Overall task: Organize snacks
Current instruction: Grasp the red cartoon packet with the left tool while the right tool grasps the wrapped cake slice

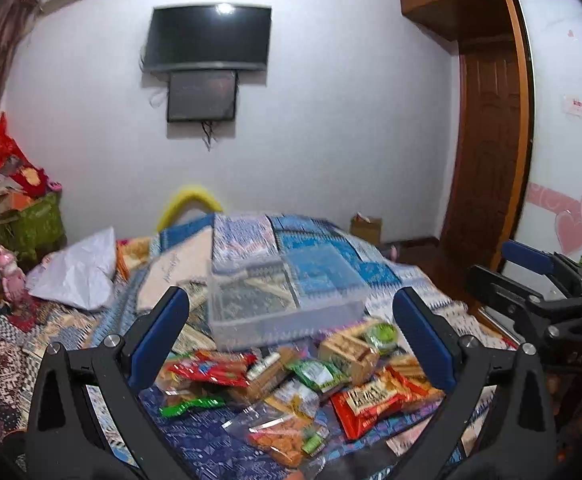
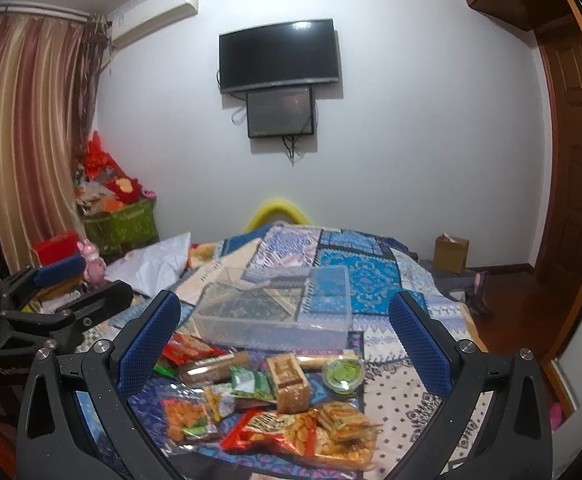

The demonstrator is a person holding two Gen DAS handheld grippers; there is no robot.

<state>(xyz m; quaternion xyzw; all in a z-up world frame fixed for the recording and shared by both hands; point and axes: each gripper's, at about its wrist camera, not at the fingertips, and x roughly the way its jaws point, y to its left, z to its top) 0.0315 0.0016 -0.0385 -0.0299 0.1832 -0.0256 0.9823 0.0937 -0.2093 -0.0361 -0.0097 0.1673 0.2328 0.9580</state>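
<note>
A pile of snack packets lies on the patterned bedspread right under both grippers. It includes a red peanut packet (image 1: pixel 367 396) (image 2: pixel 283 428), a brown wafer block (image 1: pixel 351 350) (image 2: pixel 289 380), a small green cup (image 1: pixel 383 334) (image 2: pixel 343 372), a green packet (image 1: pixel 319 374) (image 2: pixel 251 382) and a clear bag of orange crackers (image 1: pixel 287 440) (image 2: pixel 183 420). Just beyond the pile stands an empty clear plastic box (image 1: pixel 287 300) (image 2: pixel 275 308). My left gripper (image 1: pixel 291 320) (image 2: pixel 105 278) hovers open over the pile. Beside it, my right gripper (image 2: pixel 283 332) (image 1: pixel 489 262) is open too, holding nothing.
A white plastic bag (image 1: pixel 79 276) lies on the bed to the left. A green basket (image 2: pixel 123 224) of clutter stands by the curtain. The bed's right edge drops to a wooden floor with a cardboard box (image 2: pixel 451 254). The wardrobe (image 1: pixel 487 160) is on the right.
</note>
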